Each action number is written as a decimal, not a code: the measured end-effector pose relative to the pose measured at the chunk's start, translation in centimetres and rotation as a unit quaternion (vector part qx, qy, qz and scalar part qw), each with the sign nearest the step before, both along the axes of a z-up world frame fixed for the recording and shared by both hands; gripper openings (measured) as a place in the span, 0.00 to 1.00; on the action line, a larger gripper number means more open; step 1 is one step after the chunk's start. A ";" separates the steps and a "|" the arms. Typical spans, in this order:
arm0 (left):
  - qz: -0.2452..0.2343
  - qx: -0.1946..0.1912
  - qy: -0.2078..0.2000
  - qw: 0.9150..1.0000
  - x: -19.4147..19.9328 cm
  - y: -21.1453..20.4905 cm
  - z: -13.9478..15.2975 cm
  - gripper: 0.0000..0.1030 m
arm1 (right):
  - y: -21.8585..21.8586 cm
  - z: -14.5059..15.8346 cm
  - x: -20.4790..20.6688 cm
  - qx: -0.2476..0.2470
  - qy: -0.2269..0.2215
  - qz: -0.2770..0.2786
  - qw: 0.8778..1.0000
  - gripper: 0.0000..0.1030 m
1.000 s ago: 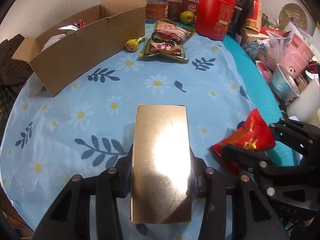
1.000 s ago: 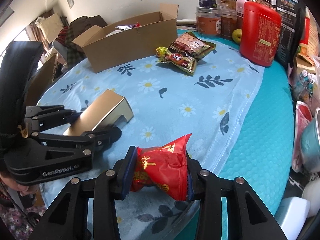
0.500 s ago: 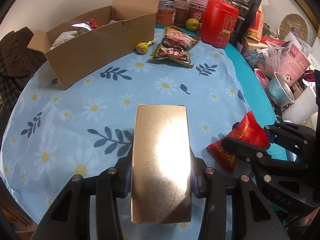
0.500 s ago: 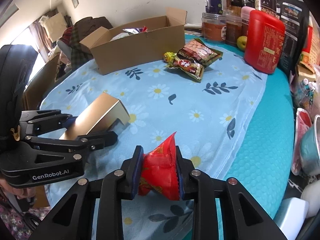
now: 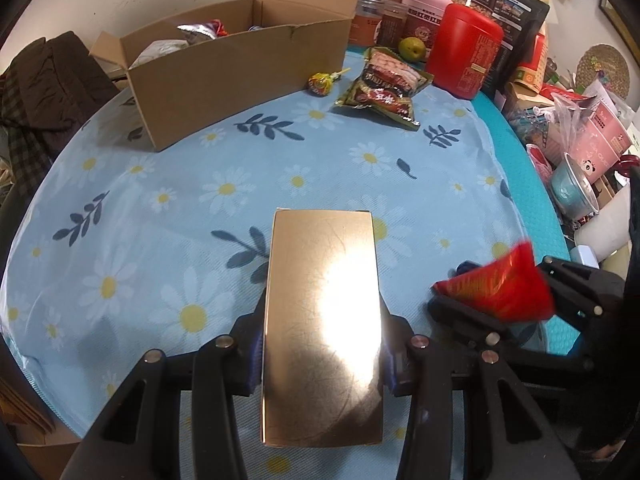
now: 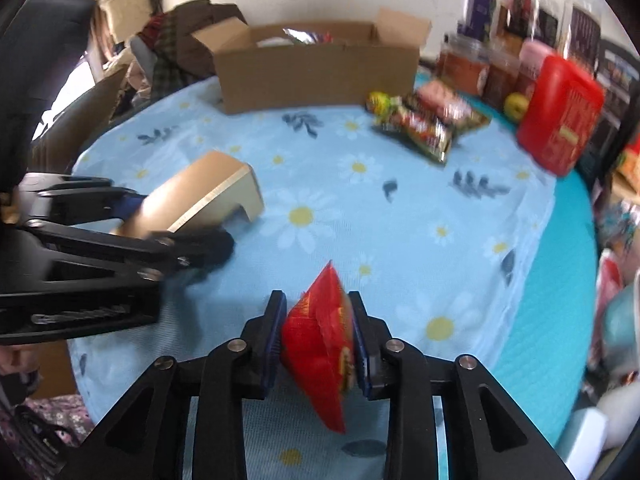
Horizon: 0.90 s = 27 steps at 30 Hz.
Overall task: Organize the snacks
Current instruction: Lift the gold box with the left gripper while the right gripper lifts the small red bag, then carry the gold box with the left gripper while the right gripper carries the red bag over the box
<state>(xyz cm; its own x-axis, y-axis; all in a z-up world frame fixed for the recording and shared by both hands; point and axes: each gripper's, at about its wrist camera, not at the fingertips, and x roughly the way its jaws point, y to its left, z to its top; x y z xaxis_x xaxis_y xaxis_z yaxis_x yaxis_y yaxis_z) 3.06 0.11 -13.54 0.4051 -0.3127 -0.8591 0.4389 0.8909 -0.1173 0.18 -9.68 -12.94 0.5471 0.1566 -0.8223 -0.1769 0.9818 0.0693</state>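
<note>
We find the left gripper clamped on a gold box, its two fingers pressed against the long sides; the box's glossy top face throws a strong glare. From the right wrist view the same gold box is held clear of the bench, its open far end tilted slightly downward.

The right gripper pinches a red snack packet between its blue pads; the packet stands on edge, with one pointed corner up and another hanging below the fingers. In the left wrist view this red snack packet sits to the right of the gold box, apart from it.

The bench carries a blue cloth with daisies. At its far side lies an open cardboard box holding several wrapped items. Just beside its right end we note a lollipop, and next to that two snack bags, overlapping. A red canister stands behind them, with a green fruit just to its left. The right wrist view is blurred.
</note>
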 end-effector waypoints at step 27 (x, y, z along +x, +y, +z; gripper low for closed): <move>0.012 -0.049 -0.071 0.996 1.5 1.5 6.9 0.43 | 0.9 7.1 2.8 0.052 -0.070 0.056 0.995 0.24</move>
<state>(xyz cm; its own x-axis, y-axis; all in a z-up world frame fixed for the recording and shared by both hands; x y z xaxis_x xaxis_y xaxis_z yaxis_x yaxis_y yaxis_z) 4.54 1.58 -6.65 0.5286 -0.3804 -0.7589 0.4353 0.8889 -0.1424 3.03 -8.74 -5.82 0.6291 0.3022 -0.7162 -0.2990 0.9445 0.1359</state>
